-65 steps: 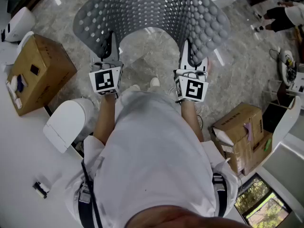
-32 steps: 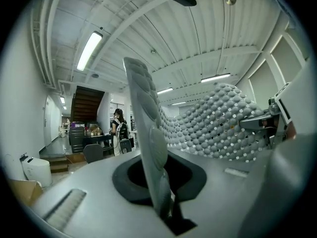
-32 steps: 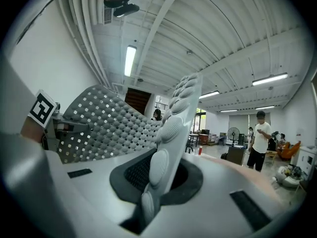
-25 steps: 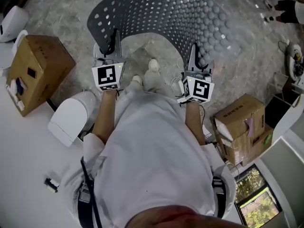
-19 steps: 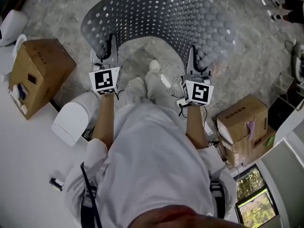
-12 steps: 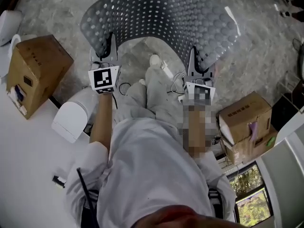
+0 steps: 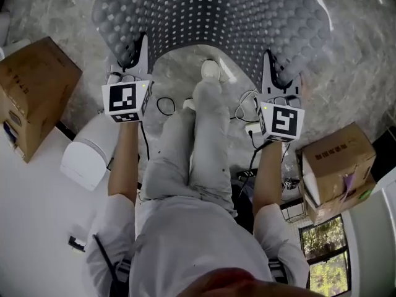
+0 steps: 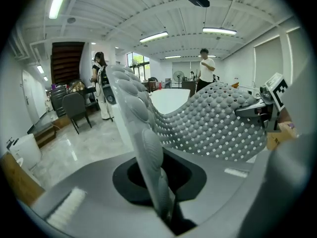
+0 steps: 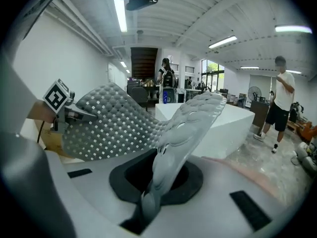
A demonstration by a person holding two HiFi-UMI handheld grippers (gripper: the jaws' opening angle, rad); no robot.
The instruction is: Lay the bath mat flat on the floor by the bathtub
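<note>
At twelve o'clock the mat [image 7: 210, 11] hung arched off the floor [image 7: 349, 73], its near edge pinched tight by the left gripper [image 7: 142, 45] at eleven and the right gripper [image 7: 270, 59] at one. Uneven lowering could fold it; cables [image 7: 252, 126] underneath could ruck it.
</note>
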